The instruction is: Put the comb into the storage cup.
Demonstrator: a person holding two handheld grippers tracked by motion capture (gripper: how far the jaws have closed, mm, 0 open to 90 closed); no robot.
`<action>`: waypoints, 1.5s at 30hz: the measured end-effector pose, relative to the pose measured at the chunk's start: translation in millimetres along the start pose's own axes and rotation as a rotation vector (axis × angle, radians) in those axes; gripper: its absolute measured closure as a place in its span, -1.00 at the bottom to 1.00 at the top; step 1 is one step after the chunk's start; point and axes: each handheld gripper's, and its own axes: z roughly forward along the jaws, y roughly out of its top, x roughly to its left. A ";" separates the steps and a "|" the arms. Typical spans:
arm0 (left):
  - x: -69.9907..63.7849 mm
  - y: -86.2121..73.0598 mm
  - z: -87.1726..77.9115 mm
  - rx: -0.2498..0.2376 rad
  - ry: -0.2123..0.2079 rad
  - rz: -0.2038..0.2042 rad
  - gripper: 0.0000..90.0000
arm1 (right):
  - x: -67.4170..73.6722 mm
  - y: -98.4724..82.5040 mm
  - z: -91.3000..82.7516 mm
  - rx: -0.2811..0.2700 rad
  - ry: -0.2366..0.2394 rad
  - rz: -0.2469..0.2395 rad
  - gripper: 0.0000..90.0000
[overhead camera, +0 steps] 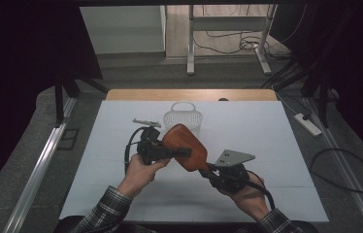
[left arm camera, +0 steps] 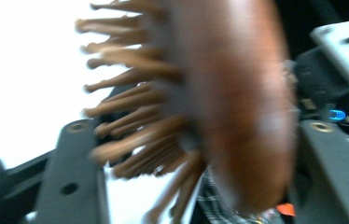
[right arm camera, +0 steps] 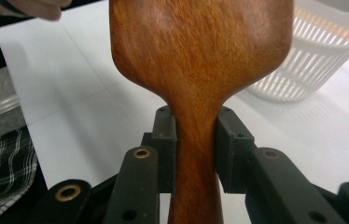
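A brown wooden paddle hairbrush is held up over the white table. My right gripper is shut on its handle; in the right gripper view both pads clamp the narrow neck below the broad wooden back. My left gripper reaches in from the left, one jaw lying across the brush's back. In the left gripper view the blurred brush head and its bristles sit between the two wide-apart jaws, which stand open around it.
A white slotted basket stands behind the brush at the table's middle back, also seen as the basket. A small grey metal piece lies left of it. The white tabletop stretches to both sides.
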 end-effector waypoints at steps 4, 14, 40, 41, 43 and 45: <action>1.2 -0.2 -0.7 0.028 -0.016 0.013 0.17 | 1.5 -1.9 5.1 0.020 0.007 -0.018 0.59; -5.1 2.5 -1.2 0.052 0.011 0.076 0.33 | -1.0 -2.5 7.8 0.022 0.022 -0.015 0.43; -8.2 28.2 -30.1 0.046 0.195 0.155 0.33 | -27.9 -8.9 -3.9 0.141 0.082 0.090 -0.61; -8.1 29.4 -31.4 0.045 0.202 0.156 0.33 | -29.2 -10.0 -5.1 0.142 0.070 0.090 -0.62; -7.5 31.9 -34.4 0.041 0.210 0.158 0.33 | -31.7 -12.6 -7.2 0.148 0.049 0.096 -0.62; -7.2 34.3 -37.7 0.036 0.216 0.161 0.33 | -34.0 -15.4 -9.1 0.157 0.050 0.115 -0.67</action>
